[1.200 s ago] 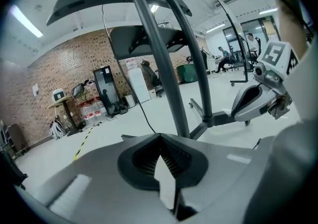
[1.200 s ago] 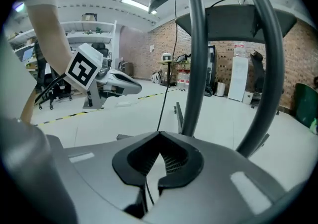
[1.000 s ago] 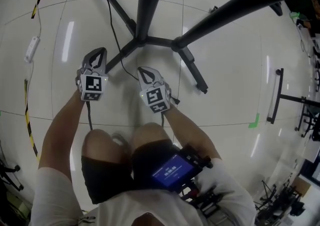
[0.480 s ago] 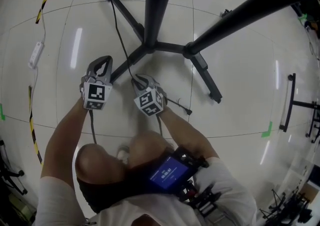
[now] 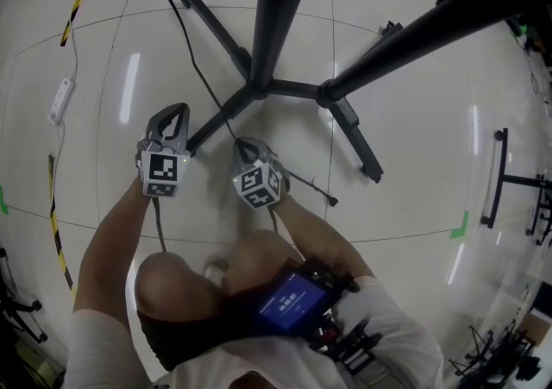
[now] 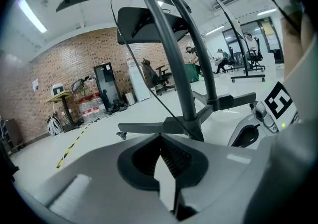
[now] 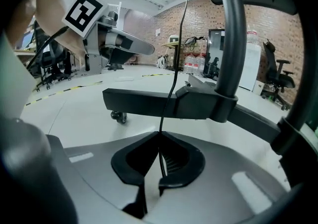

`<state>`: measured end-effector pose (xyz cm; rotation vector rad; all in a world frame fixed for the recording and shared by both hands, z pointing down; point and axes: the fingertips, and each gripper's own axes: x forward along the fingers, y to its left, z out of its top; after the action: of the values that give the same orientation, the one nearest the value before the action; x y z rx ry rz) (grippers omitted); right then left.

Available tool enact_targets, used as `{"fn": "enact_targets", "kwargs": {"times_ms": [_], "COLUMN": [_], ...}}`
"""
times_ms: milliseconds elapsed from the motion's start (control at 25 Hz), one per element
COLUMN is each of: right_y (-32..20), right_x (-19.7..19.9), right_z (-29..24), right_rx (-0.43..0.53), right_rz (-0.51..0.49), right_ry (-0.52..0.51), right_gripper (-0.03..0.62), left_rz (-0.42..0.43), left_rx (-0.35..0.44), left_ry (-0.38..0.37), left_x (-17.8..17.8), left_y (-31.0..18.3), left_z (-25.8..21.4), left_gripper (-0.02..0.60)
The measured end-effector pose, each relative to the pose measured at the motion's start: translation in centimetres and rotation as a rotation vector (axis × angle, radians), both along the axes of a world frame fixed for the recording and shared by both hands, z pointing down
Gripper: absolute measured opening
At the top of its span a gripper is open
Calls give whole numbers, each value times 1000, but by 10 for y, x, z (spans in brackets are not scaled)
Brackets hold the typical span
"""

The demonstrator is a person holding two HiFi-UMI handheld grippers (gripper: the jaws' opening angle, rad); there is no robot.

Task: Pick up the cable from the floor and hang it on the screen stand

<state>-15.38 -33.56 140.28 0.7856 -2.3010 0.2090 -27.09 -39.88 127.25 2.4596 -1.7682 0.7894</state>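
No legible text; chest device screen point(image 5: 290, 302) digits too blurred.

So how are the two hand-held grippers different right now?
The right hand-held gripper has just been closing on the black cable; the left hand-held gripper is shut on nothing. The right one's marker cube looks tilted in the head view; the left one's sits squarer. Both are grey and low by the stand's legs.
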Motion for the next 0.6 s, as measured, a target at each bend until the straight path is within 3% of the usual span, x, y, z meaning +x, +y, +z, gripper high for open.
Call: {"fn": "enact_targets", "kwargs": {"times_ms": [600], "right_y": [6], "right_x": [148], "right_z": [-41], "right_rx": [52], "right_rz": [173], "right_ry": [126], "right_gripper": [28], "left_rz": [140], "left_rx": [70], "left_ry": [8], "left_x": [81], "left_y": [-26], "left_z": [-9], "left_gripper": [2]}}
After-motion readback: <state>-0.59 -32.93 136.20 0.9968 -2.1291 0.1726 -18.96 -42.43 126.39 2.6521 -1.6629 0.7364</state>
